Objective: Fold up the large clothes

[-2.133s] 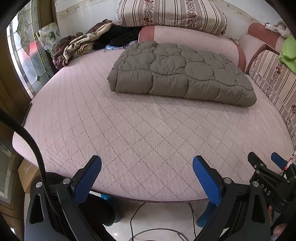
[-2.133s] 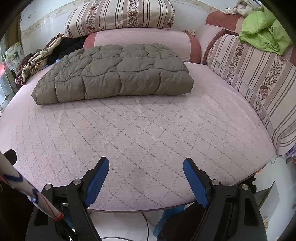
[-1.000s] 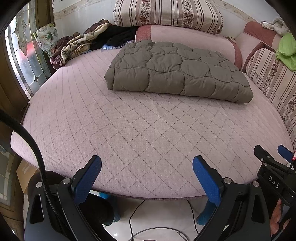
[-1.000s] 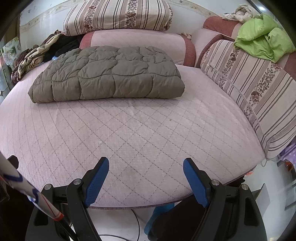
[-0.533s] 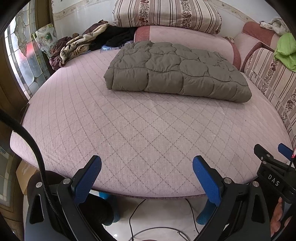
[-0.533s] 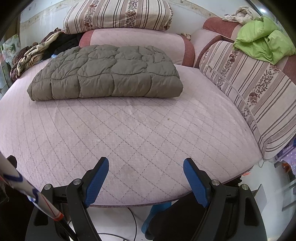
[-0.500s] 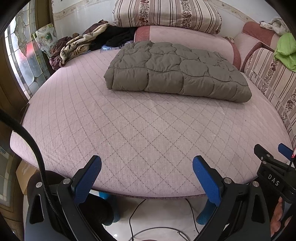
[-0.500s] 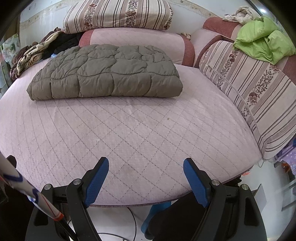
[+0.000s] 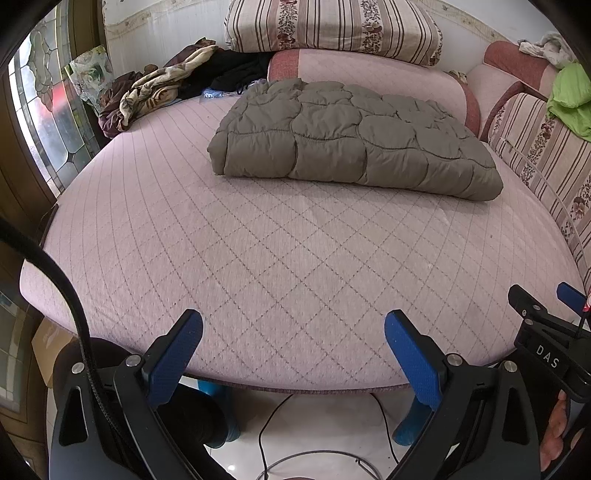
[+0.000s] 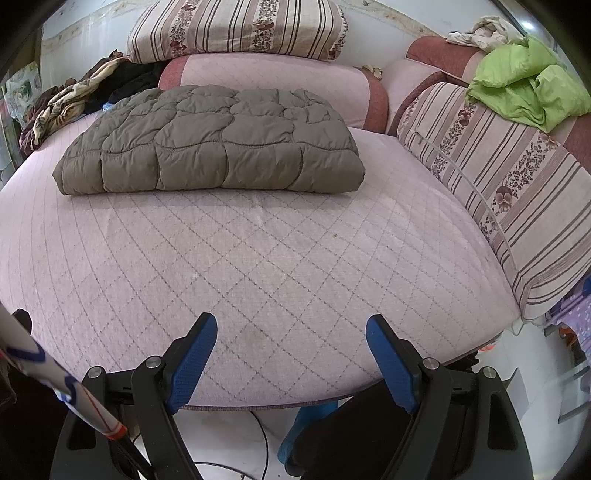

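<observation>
A grey-brown quilted padded garment [image 9: 351, 144] lies folded into a flat rectangle on the far half of the round pink bed [image 9: 288, 266]. It also shows in the right wrist view [image 10: 210, 144]. My left gripper [image 9: 293, 350] is open and empty, above the bed's near edge. My right gripper [image 10: 291, 354] is open and empty too, at the near edge, well short of the garment. The right gripper also shows at the right edge of the left wrist view [image 9: 546, 332].
Striped cushions [image 10: 513, 173] line the right side and a striped pillow [image 9: 332, 29] sits on the pink headrest. A heap of clothes [image 9: 162, 88] lies far left. A green cloth [image 10: 524, 88] lies on the cushions. A cable [image 9: 273, 435] runs on the white floor below.
Both grippers have drawn back a little from the bed, so the folded garment looks slightly farther away. Both stay open and empty. The garment has not moved.
</observation>
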Demonstrator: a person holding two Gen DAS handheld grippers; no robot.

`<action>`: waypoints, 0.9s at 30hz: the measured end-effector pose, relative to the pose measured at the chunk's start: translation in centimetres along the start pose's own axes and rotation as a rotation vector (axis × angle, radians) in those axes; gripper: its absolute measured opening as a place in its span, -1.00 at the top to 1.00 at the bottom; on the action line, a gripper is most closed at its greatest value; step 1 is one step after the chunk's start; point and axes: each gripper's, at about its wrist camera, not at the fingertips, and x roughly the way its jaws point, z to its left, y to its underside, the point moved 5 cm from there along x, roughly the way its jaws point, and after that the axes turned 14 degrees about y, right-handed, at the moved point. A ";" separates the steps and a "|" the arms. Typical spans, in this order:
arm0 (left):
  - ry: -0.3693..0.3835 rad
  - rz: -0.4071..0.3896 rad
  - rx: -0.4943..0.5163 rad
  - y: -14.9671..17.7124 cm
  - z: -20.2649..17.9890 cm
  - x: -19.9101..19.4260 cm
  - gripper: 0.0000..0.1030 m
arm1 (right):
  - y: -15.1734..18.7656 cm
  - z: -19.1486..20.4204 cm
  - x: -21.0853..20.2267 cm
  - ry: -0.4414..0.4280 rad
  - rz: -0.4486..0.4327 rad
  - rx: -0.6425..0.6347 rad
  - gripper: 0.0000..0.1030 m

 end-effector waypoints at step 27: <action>0.002 0.026 -0.001 0.7 0.6 0.7 -0.91 | 0.6 0.3 1.4 -0.052 0.081 0.015 -0.68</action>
